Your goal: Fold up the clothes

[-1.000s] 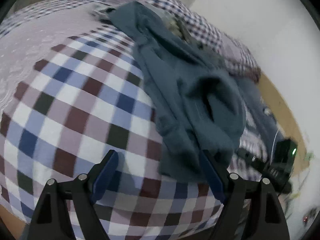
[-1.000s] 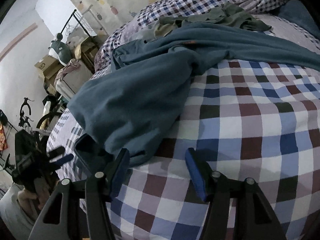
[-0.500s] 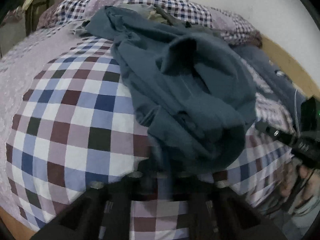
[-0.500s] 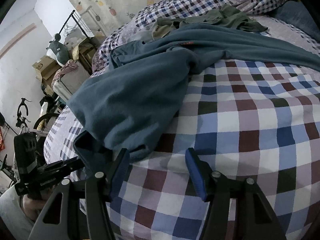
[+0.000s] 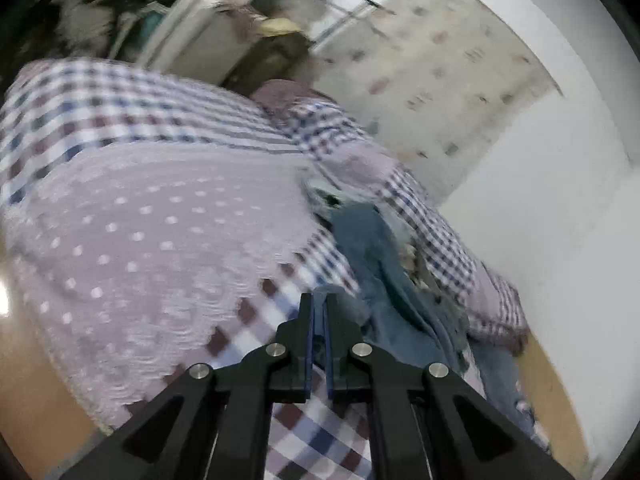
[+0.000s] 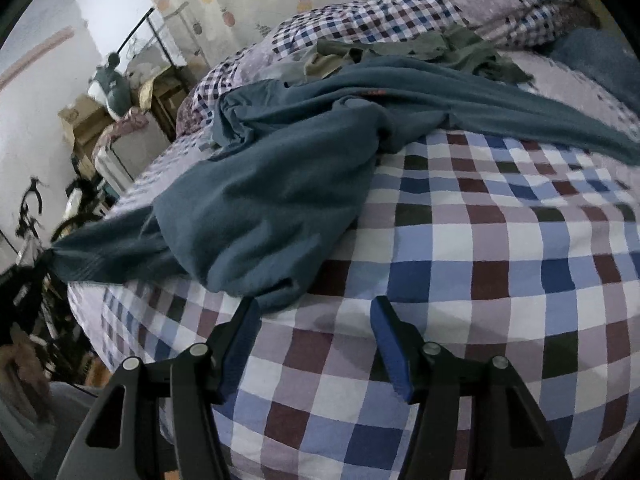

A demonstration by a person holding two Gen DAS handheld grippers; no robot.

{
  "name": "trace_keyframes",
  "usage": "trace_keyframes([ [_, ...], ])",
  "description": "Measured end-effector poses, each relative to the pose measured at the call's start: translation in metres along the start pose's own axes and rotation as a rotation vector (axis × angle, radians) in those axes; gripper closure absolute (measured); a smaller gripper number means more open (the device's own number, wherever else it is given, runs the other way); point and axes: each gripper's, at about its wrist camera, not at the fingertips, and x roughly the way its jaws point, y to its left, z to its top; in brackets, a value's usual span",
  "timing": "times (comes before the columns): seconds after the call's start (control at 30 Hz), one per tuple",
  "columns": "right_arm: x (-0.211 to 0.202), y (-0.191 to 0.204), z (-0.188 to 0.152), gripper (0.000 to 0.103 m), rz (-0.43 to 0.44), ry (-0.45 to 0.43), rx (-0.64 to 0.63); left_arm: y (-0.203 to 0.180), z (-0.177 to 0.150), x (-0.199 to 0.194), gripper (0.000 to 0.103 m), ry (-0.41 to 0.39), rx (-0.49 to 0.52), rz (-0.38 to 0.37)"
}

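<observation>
A teal-blue garment [image 6: 288, 184] lies crumpled across the checked bedspread [image 6: 500, 264]. In the right wrist view one corner of it stretches out to the far left, pulled taut off the bed's edge. My left gripper [image 5: 318, 308] is shut on that blue cloth, a fold of it pinched between the blue pads; the rest of the garment [image 5: 384, 280] trails away behind the fingers. My right gripper [image 6: 316, 316] stands open just in front of the garment's near hem, with nothing between its fingers.
An olive-green garment [image 6: 452, 50] lies at the back of the bed near the checked pillows [image 6: 372, 20]. A dotted lilac cover [image 5: 132, 240] spreads on one side. Boxes and a rack [image 6: 120, 120] stand beside the bed. A white wall [image 5: 560, 200] is close.
My left gripper has shut on the blue garment's edge and swung away, pulling that corner out to the side. The right gripper has stayed open and nearly still.
</observation>
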Motion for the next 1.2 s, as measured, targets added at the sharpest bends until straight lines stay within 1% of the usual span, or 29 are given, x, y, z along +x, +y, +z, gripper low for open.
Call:
trace_keyframes([
  [0.07, -0.001, 0.008, -0.001, 0.041, -0.024, -0.007, -0.039, 0.009, 0.003, -0.002, 0.1, 0.004, -0.019, 0.011],
  [0.17, -0.001, 0.026, -0.003, 0.041, -0.047, -0.022, -0.113, 0.012, 0.004, 0.001, 0.1, 0.023, -0.007, 0.011],
  [0.33, 0.019, 0.041, -0.003, 0.042, -0.047, -0.013, -0.168, 0.011, 0.003, 0.008, 0.1, 0.054, 0.009, 0.0],
  [0.37, 0.023, 0.044, -0.003, 0.045, -0.048, -0.011, -0.179, 0.011, 0.004, 0.008, 0.1, 0.055, 0.009, 0.0],
  [0.4, 0.026, 0.047, -0.003, 0.048, -0.048, -0.01, -0.19, 0.011, 0.003, 0.007, 0.1, 0.056, 0.007, 0.0],
  [0.43, 0.03, 0.049, -0.002, 0.063, -0.053, -0.008, -0.199, 0.012, 0.003, 0.005, 0.1, 0.055, 0.005, 0.001],
  [0.47, 0.032, 0.048, -0.001, 0.083, -0.073, -0.008, -0.204, 0.013, 0.003, 0.004, 0.1, 0.052, 0.002, 0.001],
  [0.53, 0.034, 0.046, 0.0, 0.095, -0.11, -0.006, -0.21, 0.017, 0.005, 0.002, 0.1, 0.042, -0.01, -0.003],
  [0.63, 0.015, 0.034, 0.003, 0.097, -0.168, -0.008, -0.184, 0.02, 0.007, -0.004, 0.1, 0.016, -0.038, -0.024],
  [0.7, -0.011, 0.021, 0.007, 0.097, -0.177, -0.032, -0.135, 0.02, 0.008, -0.013, 0.1, -0.018, -0.043, -0.03],
  [0.8, -0.068, -0.002, 0.012, 0.098, -0.168, -0.115, -0.021, 0.012, 0.009, -0.027, 0.1, -0.061, -0.018, -0.05],
  [0.9, -0.122, -0.019, 0.006, 0.098, -0.188, -0.177, 0.029, 0.009, 0.008, -0.036, 0.1, -0.063, -0.003, -0.074],
  [0.97, -0.146, -0.029, -0.002, 0.098, -0.189, -0.192, 0.059, 0.012, 0.008, -0.035, 0.1, -0.05, -0.016, -0.073],
  [1.03, -0.158, -0.036, -0.01, 0.098, -0.21, -0.166, 0.073, 0.015, 0.009, -0.033, 0.1, -0.034, -0.032, -0.068],
  [1.1, -0.162, -0.045, -0.017, 0.097, -0.227, -0.118, 0.085, 0.017, 0.008, -0.03, 0.1, -0.017, -0.041, -0.061],
  [1.2, -0.158, -0.06, -0.026, 0.096, -0.252, -0.018, 0.105, 0.016, 0.007, -0.03, 0.1, -0.017, -0.03, -0.047],
])
